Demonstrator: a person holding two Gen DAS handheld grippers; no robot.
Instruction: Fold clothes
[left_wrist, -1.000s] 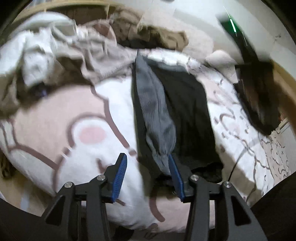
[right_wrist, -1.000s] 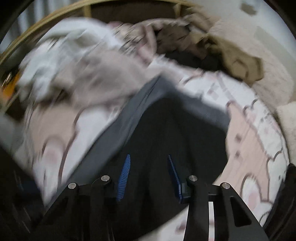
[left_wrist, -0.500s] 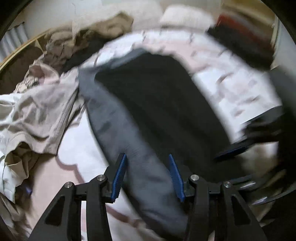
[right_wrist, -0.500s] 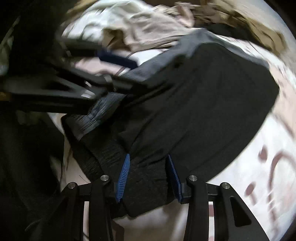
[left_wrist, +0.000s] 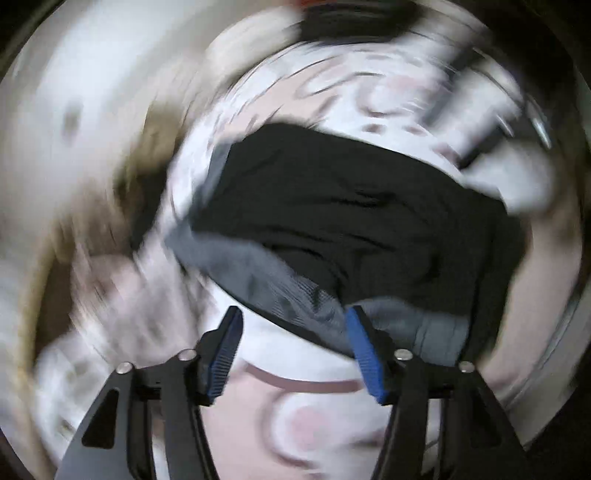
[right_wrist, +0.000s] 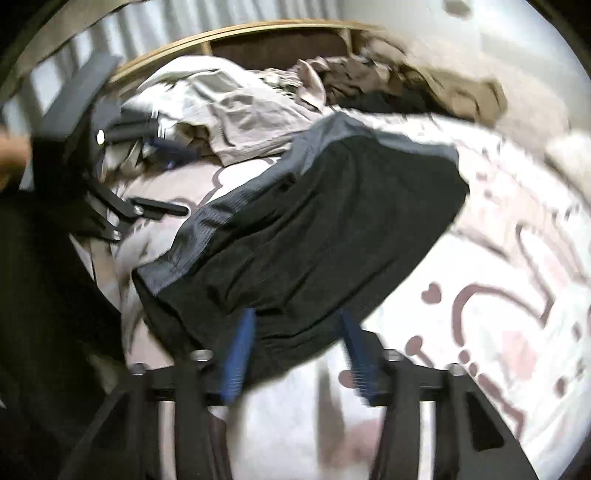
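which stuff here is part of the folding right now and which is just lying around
In the job: black and grey garment; left gripper; right gripper, both open.

Lying about: beige clothes pile; brown clothes; patterned bedspread.

The left gripper (left_wrist: 293, 332) has just been opening; its blue pads stand apart. The grey edge of the black garment (left_wrist: 351, 210) lies between them, against the right pad (left_wrist: 364, 350), unpinched. The garment spreads ahead on the patterned bedcover (left_wrist: 314, 424). The surroundings are blurred.

Both wrist cameras look steeply down, close (one blurred), sharing the dark garment (right_wrist: 314, 236).
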